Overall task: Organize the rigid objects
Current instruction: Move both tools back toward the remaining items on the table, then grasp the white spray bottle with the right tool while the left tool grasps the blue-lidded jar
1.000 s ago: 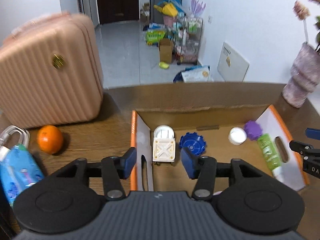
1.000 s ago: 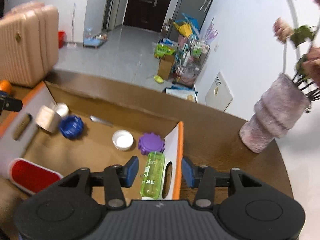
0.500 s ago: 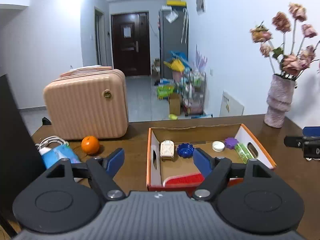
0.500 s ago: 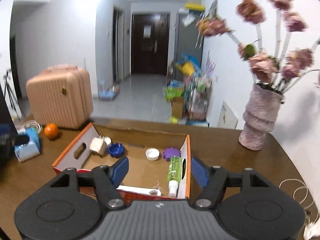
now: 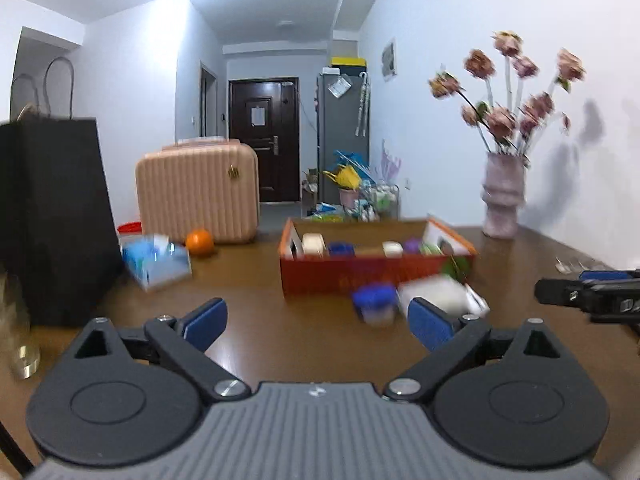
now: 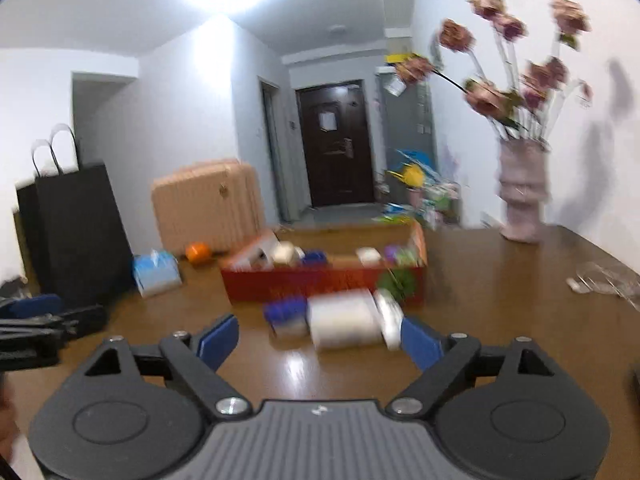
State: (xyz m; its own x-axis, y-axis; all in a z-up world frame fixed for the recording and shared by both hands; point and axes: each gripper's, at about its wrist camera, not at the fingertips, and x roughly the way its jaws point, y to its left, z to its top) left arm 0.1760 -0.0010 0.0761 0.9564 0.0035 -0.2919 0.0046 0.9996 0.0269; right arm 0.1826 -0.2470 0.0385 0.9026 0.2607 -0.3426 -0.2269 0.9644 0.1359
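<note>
An orange cardboard box [image 5: 372, 276] [image 6: 320, 280] stands on the brown table with several small items inside: a white block, blue and purple caps, a green bottle. In front of it lie a blue-lidded jar [image 5: 374, 308] [image 6: 286, 316] and a white cylinder [image 5: 436, 294] [image 6: 344, 324]. My left gripper [image 5: 316, 320] is open and empty, well short of the box. My right gripper [image 6: 318, 336] is open and empty, just short of the white cylinder. The frames are blurred.
A pink suitcase [image 5: 196, 192], an orange [image 5: 199, 242], a blue tissue pack [image 5: 156, 262] and a black paper bag [image 5: 52, 216] stand at the left. A vase of flowers [image 5: 502, 196] stands at the back right. Clear wrappers [image 6: 604, 276] lie at the far right.
Both grippers have pulled back and lowered from above the box to table height. The jaws have opened wider. The jar and white cylinder in front of the box have come into view.
</note>
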